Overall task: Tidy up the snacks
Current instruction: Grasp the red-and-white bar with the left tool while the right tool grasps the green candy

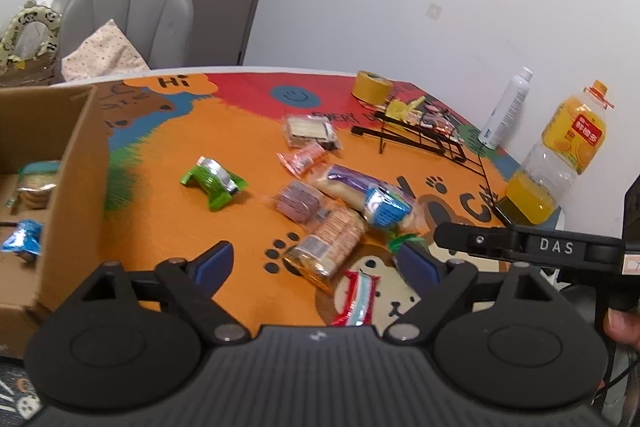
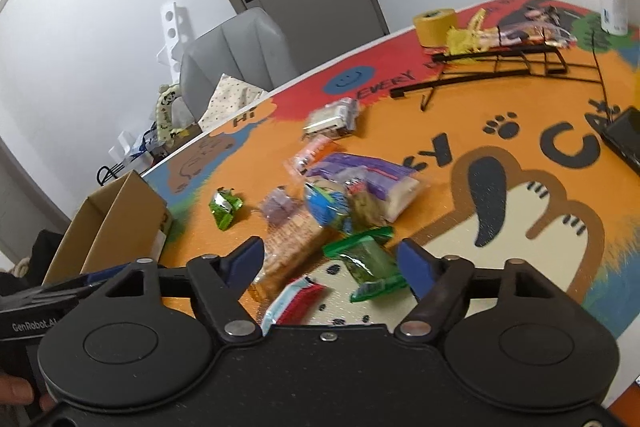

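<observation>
Loose snack packets lie in a heap on the orange cartoon table mat (image 1: 248, 227). My left gripper (image 1: 316, 259) is open just above a clear pack of crackers (image 1: 332, 243), with a red and white packet (image 1: 356, 297) below it. My right gripper (image 2: 330, 259) is also open. A green packet (image 2: 366, 261) lies between its blue pads (image 2: 412, 261), which do not press on it. A purple bread bag (image 2: 372, 175), a blue packet (image 2: 324, 205) and another green packet (image 1: 214, 183) lie beyond. The cardboard box (image 1: 72, 155) at the left holds a few snacks.
A black wire rack (image 1: 420, 139) with some packets, a yellow tape roll (image 1: 370, 87), a white spray bottle (image 1: 506, 109) and a bottle of yellow oil (image 1: 560, 163) stand at the far right. A grey chair (image 1: 132, 15) is behind the table. The right gripper's body (image 1: 520, 247) crosses the left wrist view.
</observation>
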